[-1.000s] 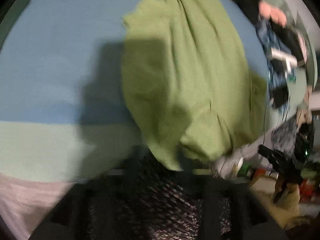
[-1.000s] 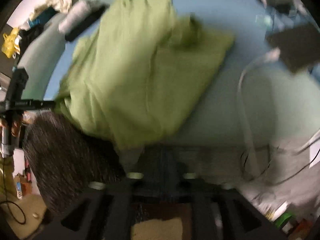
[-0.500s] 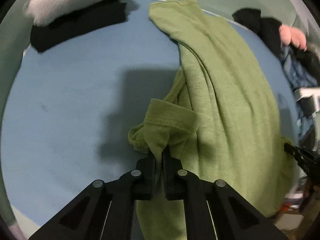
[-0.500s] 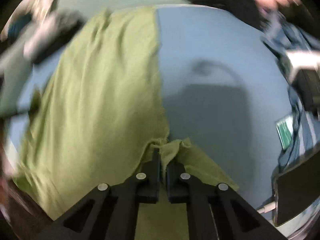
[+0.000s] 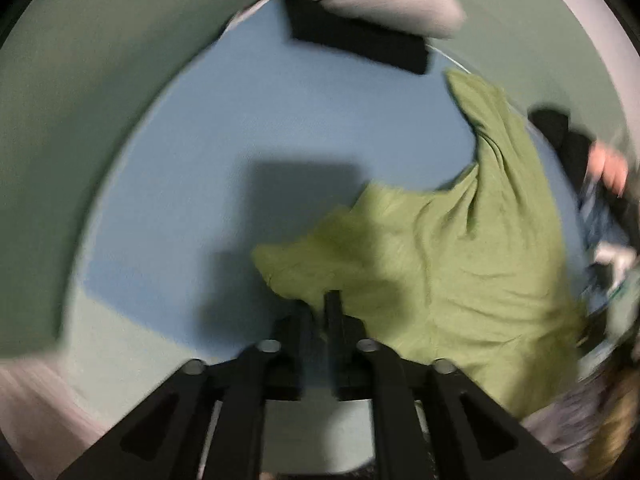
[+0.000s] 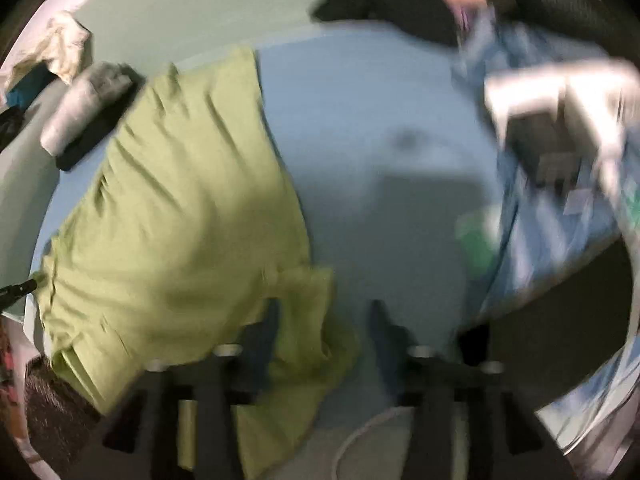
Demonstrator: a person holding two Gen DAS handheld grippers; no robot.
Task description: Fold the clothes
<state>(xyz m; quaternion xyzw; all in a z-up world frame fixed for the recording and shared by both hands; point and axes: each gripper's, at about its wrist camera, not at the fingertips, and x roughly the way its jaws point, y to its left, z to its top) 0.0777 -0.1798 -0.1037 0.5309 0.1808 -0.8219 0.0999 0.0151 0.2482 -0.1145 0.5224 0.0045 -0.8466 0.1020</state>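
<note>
Left gripper (image 5: 318,310) jaws are being parted, having just been opening; a narrow gap is seen, nothing pinched, the green shirt's (image 5: 460,264) near edge lying just beyond the tips. Right gripper (image 6: 324,320) jaws are being spread wide, also just opening, shirt hem (image 6: 308,332) lying loose between them. The shirt is being left flat on the blue sheet (image 6: 360,128), long axis running away from the cameras, toward the folded black and grey clothes (image 5: 372,24).
</note>
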